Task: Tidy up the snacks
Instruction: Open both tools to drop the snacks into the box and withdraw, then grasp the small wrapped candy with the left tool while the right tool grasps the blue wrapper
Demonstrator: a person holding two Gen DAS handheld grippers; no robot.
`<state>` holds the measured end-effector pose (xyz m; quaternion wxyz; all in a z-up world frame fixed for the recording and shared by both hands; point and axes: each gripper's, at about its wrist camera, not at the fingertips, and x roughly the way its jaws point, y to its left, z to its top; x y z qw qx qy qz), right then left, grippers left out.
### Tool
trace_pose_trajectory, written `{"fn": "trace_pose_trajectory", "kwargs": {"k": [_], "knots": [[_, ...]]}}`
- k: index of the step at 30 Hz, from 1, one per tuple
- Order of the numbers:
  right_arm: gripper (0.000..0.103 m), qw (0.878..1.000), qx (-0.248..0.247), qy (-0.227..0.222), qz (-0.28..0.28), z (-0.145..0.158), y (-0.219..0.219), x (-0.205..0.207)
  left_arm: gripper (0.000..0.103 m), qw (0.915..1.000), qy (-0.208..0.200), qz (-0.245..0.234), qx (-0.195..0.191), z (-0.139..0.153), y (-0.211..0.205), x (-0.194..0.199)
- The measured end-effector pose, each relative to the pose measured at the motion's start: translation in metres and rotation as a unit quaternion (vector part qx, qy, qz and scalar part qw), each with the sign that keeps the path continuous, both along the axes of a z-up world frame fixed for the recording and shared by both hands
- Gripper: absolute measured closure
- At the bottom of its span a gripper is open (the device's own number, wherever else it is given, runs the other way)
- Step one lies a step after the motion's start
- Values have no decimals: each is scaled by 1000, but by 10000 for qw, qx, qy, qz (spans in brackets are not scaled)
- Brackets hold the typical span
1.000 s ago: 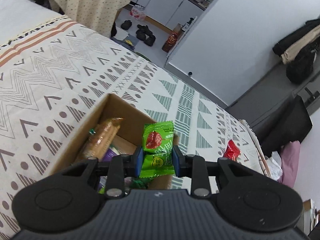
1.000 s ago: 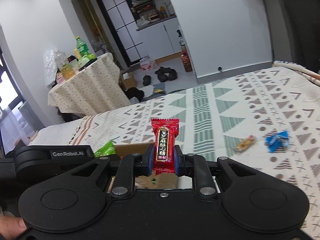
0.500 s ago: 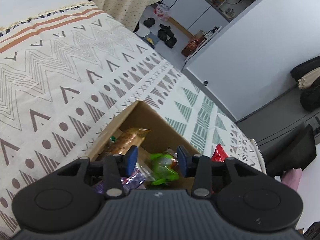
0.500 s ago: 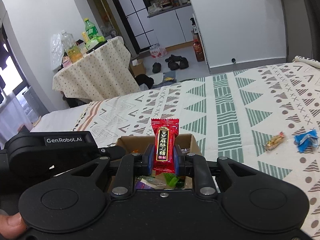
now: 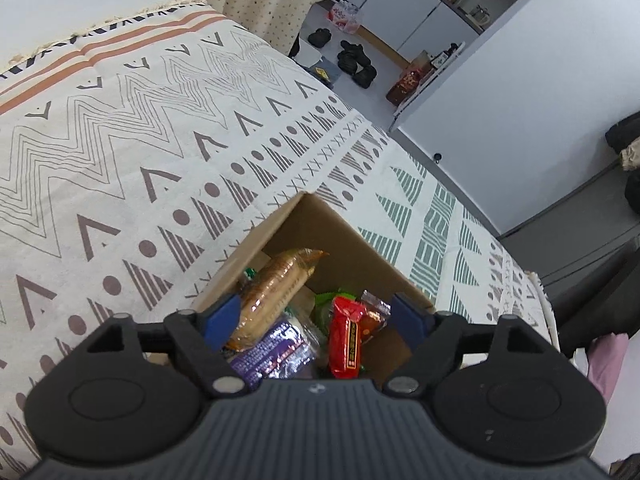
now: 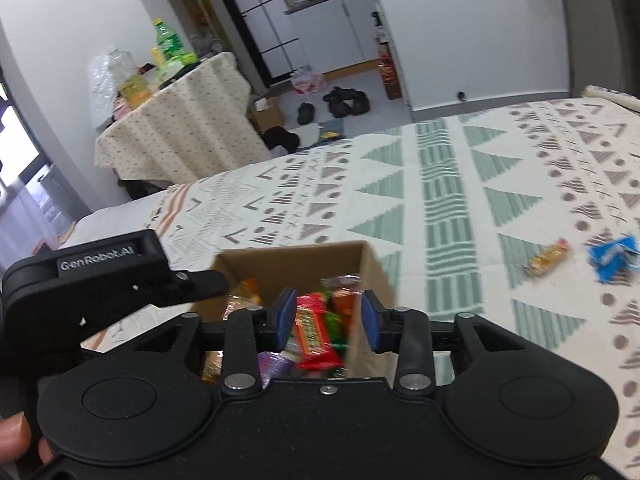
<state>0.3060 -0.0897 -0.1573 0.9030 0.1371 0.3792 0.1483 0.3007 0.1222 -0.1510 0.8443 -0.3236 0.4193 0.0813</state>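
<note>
Snacks lie heaped in the cardboard box (image 5: 352,240) on the patterned bedspread (image 5: 120,152): biscuit roll (image 5: 276,284) leftmost, purple packet (image 5: 272,352) beside it, red candy (image 5: 346,336) to the right atop the pile. Left gripper (image 5: 316,316) over the box, jaws just opened wide, nothing pinched; right gripper (image 6: 326,316) likewise over it, jaws just parted, red candy loose below. Right of the box, a golden candy (image 6: 548,258) and blue wrapper (image 6: 612,256) on the bedspread
</note>
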Motion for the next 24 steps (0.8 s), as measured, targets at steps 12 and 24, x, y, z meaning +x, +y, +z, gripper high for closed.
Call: {"fn": "trace_pose_trajectory", "kwargs": {"k": [12,24], "knots": [[55,9987,-93,64,-501,-1,-68,-23,9,9919,-144,-1044,702,15,-65,-2],[38,9968,-105,-111,-778,3,-126,-39,7,9834,-210,-1546,922,17,-114,-10]]}}
